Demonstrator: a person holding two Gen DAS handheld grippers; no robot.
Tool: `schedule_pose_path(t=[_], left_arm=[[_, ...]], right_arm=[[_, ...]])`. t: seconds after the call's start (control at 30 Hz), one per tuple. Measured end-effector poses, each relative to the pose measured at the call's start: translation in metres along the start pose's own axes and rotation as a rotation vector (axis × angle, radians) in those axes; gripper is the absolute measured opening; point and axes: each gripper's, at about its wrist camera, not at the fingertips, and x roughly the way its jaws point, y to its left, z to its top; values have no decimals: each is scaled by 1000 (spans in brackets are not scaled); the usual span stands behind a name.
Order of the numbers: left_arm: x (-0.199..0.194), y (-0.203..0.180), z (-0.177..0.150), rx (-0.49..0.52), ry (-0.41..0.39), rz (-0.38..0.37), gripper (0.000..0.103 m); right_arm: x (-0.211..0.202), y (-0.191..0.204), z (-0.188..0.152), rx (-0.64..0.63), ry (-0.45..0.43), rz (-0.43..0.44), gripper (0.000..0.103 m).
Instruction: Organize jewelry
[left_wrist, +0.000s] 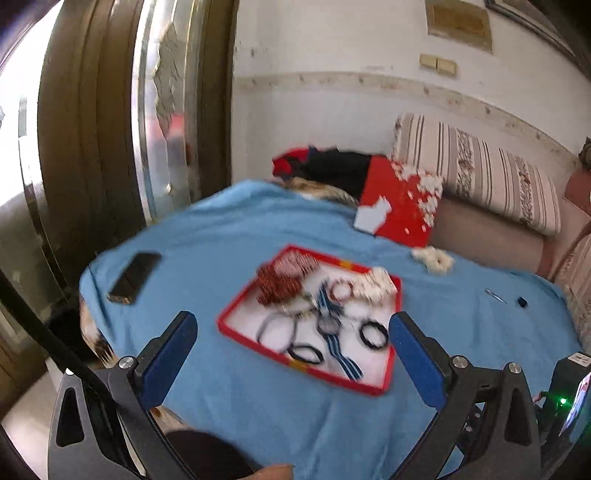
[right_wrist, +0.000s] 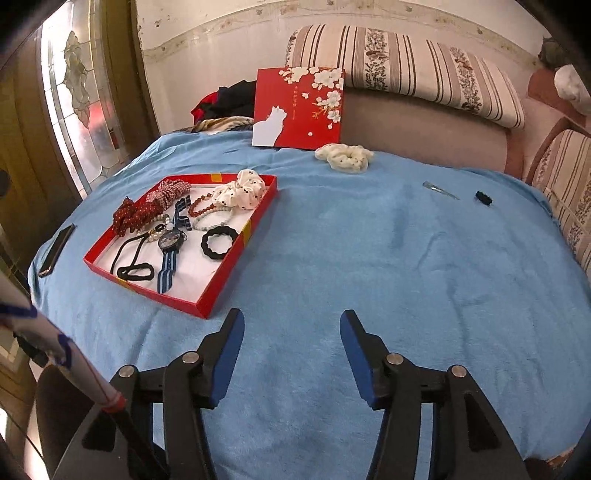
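Note:
A shallow red tray (right_wrist: 218, 297) (left_wrist: 236, 339) with a white floor lies on the blue cloth. In it are a blue striped watch (right_wrist: 170, 242) (left_wrist: 330, 325), red scrunchies (right_wrist: 138, 214), a white dotted scrunchie (right_wrist: 240, 192), bead bracelets (right_wrist: 210, 212) and black hair ties (right_wrist: 219, 240). On the cloth outside it lie a cream scrunchie (right_wrist: 343, 157) (left_wrist: 434, 258), a metal hair clip (right_wrist: 439, 190) and a small black clip (right_wrist: 484, 198). My left gripper (left_wrist: 291, 328) is open over the tray's near side. My right gripper (right_wrist: 291, 326) is open and empty over bare cloth, right of the tray.
A black phone (right_wrist: 56, 249) (left_wrist: 135, 277) lies at the cloth's left edge. The red box lid (right_wrist: 299, 107) with a white cat leans against the striped sofa (right_wrist: 406, 66) at the back. A glass-panelled door (right_wrist: 81, 92) stands to the left.

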Motion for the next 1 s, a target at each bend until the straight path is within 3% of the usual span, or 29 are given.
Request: schedule_pose_path(t=[0.33, 0.43, 0.57, 1.0], left_arm=[[8, -22, -14, 99, 81, 5, 103], [13, -22, -18, 96, 103, -14, 103], [22, -17, -23, 103, 122, 36, 103], [55, 6, -37, 84, 226, 60, 103]], right_arm=[[-3, -2, 0, 1, -3, -16, 60], [-3, 2, 1, -13, -1, -22, 60], [-2, 8, 2, -38, 1, -36, 62], [9, 33, 23, -124, 28, -48, 66]])
